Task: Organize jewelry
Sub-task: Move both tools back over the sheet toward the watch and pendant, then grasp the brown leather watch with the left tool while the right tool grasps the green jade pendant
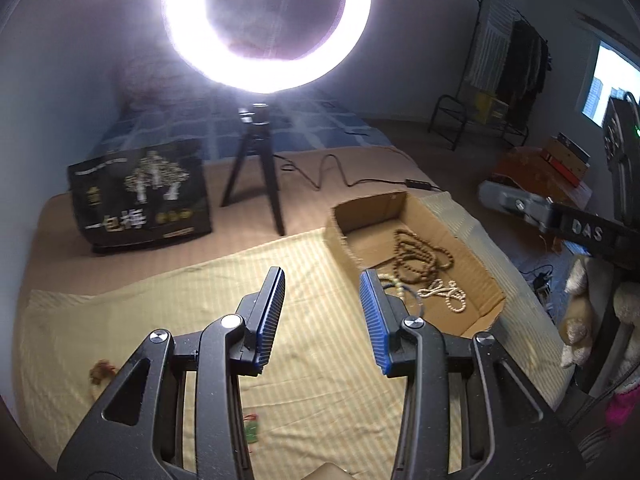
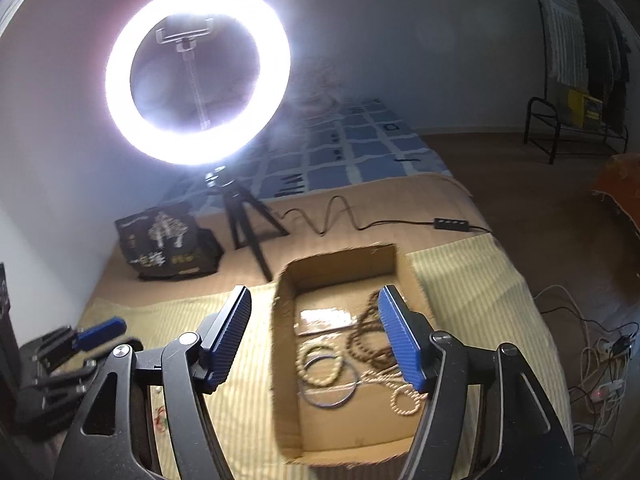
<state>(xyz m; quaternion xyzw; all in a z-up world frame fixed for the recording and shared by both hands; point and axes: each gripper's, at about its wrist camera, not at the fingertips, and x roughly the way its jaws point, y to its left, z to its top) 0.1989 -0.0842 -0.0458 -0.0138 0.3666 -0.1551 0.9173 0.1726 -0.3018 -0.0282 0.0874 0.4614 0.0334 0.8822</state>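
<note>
An open cardboard box (image 2: 340, 254) lies on a yellow striped cloth (image 1: 312, 344) on the bed. Inside it are a brown bead necklace (image 2: 368, 336), a cream bead bracelet (image 2: 320, 364), a thin metal bangle (image 2: 332, 384) and a cream bead necklace (image 2: 404, 396). My right gripper (image 2: 316, 296) hangs above the box's near left part, open and holding nothing. My left gripper (image 1: 322, 280) is over the cloth just left of the box (image 1: 412, 204), also open and holding nothing. A small brown piece (image 1: 102, 372) and a red-green piece (image 1: 252, 430) lie loose on the cloth.
A lit ring light on a black tripod (image 1: 256, 184) stands behind the box, with a black printed bag (image 1: 140, 196) to its left. Its cable and controller (image 1: 416, 184) run along the back. The bed's edge drops off to the right, above a floor with cables (image 2: 600, 384).
</note>
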